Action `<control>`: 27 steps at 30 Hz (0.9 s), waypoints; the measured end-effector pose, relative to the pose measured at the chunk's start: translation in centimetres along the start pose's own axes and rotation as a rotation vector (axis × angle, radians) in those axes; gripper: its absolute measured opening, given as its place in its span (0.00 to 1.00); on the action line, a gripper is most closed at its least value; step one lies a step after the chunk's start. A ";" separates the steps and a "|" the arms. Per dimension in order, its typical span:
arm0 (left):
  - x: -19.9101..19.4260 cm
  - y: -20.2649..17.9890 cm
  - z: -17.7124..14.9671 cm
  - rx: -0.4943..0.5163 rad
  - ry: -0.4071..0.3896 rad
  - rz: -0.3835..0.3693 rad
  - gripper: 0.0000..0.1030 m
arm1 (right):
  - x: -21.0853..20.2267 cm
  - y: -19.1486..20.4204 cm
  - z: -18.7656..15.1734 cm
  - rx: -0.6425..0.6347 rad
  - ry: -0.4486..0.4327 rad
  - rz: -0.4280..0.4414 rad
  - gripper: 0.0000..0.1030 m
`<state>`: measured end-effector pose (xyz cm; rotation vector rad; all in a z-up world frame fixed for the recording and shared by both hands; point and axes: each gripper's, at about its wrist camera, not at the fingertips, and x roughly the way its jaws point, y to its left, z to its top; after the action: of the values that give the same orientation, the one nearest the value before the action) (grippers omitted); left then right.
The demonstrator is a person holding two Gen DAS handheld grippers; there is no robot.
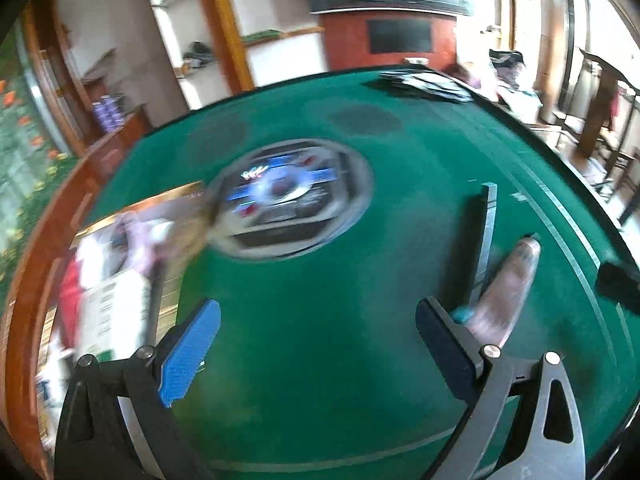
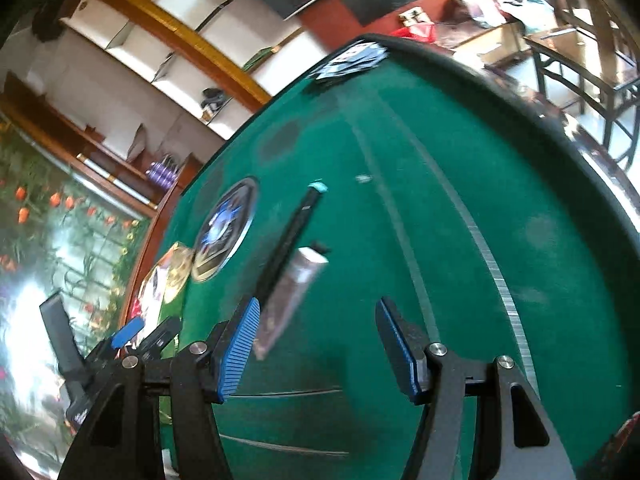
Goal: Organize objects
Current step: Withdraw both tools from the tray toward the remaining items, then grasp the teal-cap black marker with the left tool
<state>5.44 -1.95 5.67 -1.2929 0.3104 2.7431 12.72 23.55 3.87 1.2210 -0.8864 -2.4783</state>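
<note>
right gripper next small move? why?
Probably ease the right gripper forward and a little to its left, toward the silvery tube lying beside the dark pen on the green table. Its jaws are open with nothing between them, and the tube sits just off its left finger, not centred.

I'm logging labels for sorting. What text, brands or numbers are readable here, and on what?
None can be read.
Box at the table's left edge: printed lines, blurred.
Round centre panel: blue and red markings, blurred.
Tube and dark stick: no legible print.
Dark stack at the far edge: too small and blurred.
</note>
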 end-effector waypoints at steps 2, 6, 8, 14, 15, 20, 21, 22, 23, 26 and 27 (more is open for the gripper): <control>1.4 -1.8 0.8 0.013 0.016 -0.013 0.95 | -0.2 -0.5 0.0 0.006 0.000 0.001 0.63; 3.6 -4.9 2.3 0.037 0.012 -0.036 0.95 | -0.2 -1.0 -0.2 0.004 0.008 0.007 0.63; 4.7 -6.0 2.8 0.070 0.008 -0.043 0.95 | -0.1 -1.2 -0.3 0.005 0.015 0.008 0.63; 5.6 -7.1 3.9 0.086 0.005 -0.075 0.84 | -0.1 -2.1 -0.2 0.018 0.020 0.019 0.64; 5.6 -7.2 3.9 0.085 0.003 -0.091 0.84 | 0.0 -2.2 -0.2 0.024 0.021 0.025 0.64; 6.5 -8.7 3.5 0.157 0.022 -0.099 0.73 | 0.3 -2.0 -0.2 0.018 0.026 0.027 0.64; 6.5 -8.8 3.5 0.161 0.008 -0.107 0.68 | 0.3 -2.0 -0.3 0.015 0.027 0.023 0.64; 6.5 -9.0 3.5 0.174 0.007 -0.105 0.64 | 0.3 -1.9 -0.3 0.013 0.027 0.021 0.64; 6.3 -9.2 3.5 0.189 -0.002 -0.109 0.57 | 0.3 -1.8 -0.4 0.009 0.026 0.016 0.65; 6.2 -9.0 3.4 0.196 0.008 -0.092 0.14 | 0.4 -1.7 -0.3 0.005 0.026 0.006 0.65; 6.1 -8.5 3.2 0.179 0.009 -0.101 0.14 | 0.5 -1.6 -0.3 0.001 0.026 0.002 0.65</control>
<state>0.59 7.04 1.71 -1.2395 0.4664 2.5601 12.77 24.45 2.44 1.2495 -0.8814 -2.4552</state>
